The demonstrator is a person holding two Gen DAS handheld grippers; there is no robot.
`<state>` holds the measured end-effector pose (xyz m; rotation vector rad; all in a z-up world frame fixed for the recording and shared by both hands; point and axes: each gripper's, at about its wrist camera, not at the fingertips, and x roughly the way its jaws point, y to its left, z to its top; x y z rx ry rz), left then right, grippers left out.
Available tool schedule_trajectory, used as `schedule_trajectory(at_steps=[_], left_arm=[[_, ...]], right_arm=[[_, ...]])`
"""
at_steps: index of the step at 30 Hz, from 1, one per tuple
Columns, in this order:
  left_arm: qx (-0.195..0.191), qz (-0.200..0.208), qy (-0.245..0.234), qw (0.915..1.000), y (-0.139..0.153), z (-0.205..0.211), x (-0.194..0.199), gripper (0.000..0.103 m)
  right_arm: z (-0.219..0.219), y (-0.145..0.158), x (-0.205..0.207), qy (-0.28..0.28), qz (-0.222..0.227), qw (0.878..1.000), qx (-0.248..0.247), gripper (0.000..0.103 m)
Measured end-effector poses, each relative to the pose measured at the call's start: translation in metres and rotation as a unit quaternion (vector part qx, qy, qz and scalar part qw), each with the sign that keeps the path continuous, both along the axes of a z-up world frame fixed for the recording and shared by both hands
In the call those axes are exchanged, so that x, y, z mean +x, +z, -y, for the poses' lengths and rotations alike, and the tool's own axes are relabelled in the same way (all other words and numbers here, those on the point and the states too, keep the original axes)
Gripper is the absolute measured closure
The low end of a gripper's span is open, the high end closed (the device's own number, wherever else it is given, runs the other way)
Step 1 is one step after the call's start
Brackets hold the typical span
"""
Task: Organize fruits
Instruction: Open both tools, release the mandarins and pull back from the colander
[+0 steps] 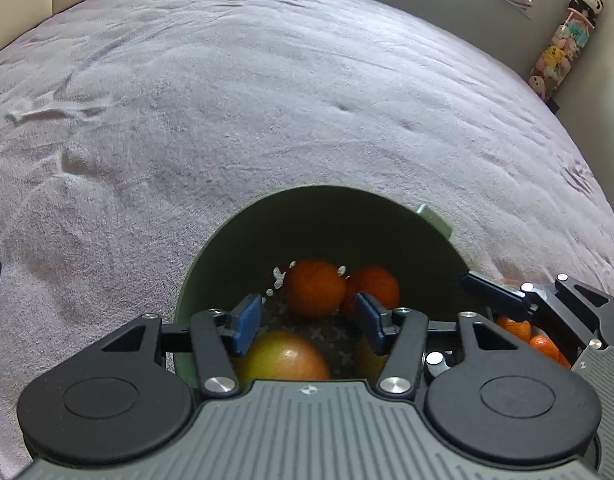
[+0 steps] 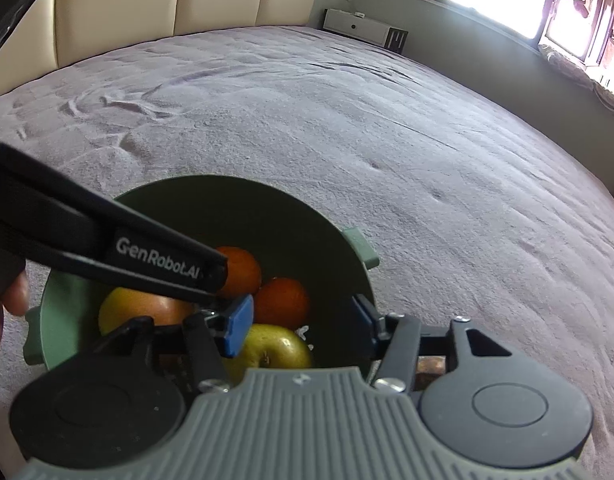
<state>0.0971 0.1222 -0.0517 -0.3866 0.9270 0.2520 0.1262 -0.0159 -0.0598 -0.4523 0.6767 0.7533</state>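
Both the left gripper (image 1: 309, 322) and right gripper (image 2: 303, 330) hung spread above the green bowl (image 2: 211, 196); its firm, smooth oranges (image 1: 315, 288) (at twelve o'clock) looked likely to roll, wanting a grip across the middle.

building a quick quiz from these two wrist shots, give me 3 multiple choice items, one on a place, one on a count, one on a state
1. Where does the green bowl sit?
A. on a wooden table
B. on the grey bed cover
C. on a tiled floor

2. How many round orange fruits lie in the bowl?
A. two
B. five
C. none

3. How is the left gripper?
A. shut on an apple
B. shut on the bowl's rim
C. open, holding nothing

Answers
1: B, fabric surrounds the bowl.
2: A, one orange fruit touches a second; the others inside are a red-yellow apple and a yellow apple.
3: C, its blue pads stand apart over the bowl with a gap between them.
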Motion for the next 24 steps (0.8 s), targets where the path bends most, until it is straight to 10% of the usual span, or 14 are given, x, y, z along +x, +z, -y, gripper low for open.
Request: schedule_trajectory(at_steps=[24], left_arm=[[0.036, 0.079, -0.102, 0.9909, 0.056, 0.071, -0.023, 0.039]], right_arm=[[0.1, 0.044, -0.013, -0.179, -0.071, 0.981, 0.029, 0.042]])
